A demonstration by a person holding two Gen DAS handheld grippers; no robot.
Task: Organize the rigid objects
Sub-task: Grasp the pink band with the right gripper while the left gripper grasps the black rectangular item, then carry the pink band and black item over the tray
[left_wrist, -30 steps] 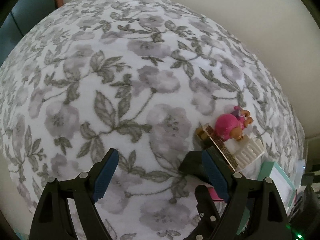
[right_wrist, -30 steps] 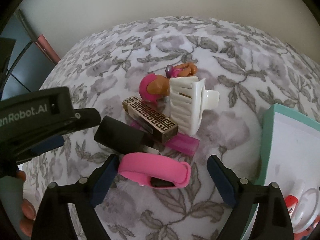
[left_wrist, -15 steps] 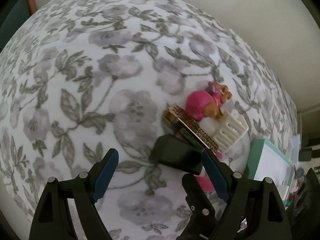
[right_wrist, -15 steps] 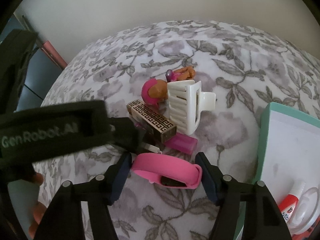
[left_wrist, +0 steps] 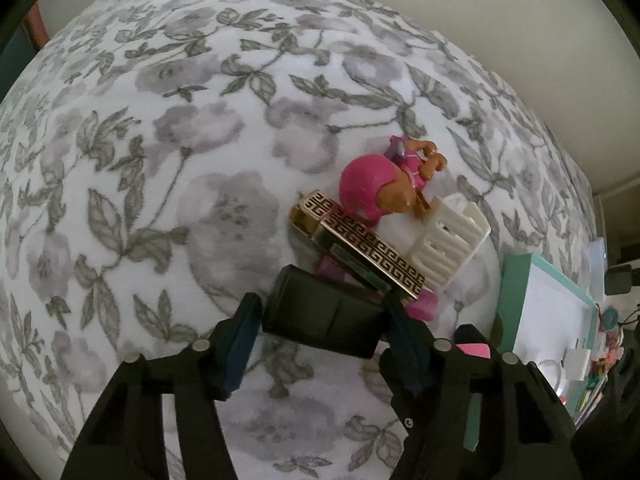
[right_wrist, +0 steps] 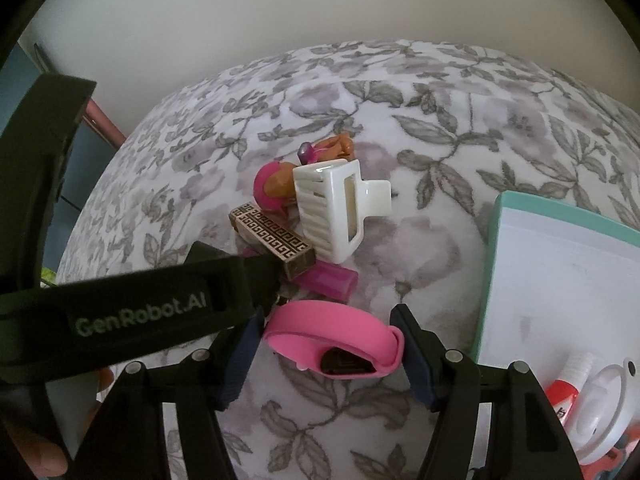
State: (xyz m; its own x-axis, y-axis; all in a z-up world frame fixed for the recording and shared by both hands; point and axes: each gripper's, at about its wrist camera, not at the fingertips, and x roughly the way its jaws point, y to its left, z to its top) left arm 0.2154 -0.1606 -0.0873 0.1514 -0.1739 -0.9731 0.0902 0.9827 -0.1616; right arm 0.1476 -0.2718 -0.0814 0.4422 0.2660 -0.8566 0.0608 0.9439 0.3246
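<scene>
- The pink wristband (right_wrist: pixel 334 342) lies on the flowered bedspread (right_wrist: pixel 460 128) at the near edge of the small heap. The right gripper (right_wrist: pixel 328 354) has its blue pads at the band's two ends and clasps it lengthwise, probably because that span gives the firmest purchase on a curved loop.
- The black case (left_wrist: pixel 324 318) sits at about 9 o'clock from the wristband. The left gripper (left_wrist: pixel 320 334) straddles it, jaws closing on its short sides; both pads look to be touching the case.
- Working the two near items at once makes sense: they lie at the front of the pile and can lift away without disturbing the rest.
- Just beyond, at 12 o'clock, the gold patterned bar (right_wrist: pixel 276 238) rests across a translucent pink piece (right_wrist: pixel 326 282), with the white claw clip (right_wrist: pixel 332 210) leaning beside it and the pink toy figure (right_wrist: pixel 274 190) behind.
- At 3 o'clock stands the teal-rimmed box (right_wrist: pixel 494 240), holding a tube and a round white thing, likely where these are bound.
</scene>
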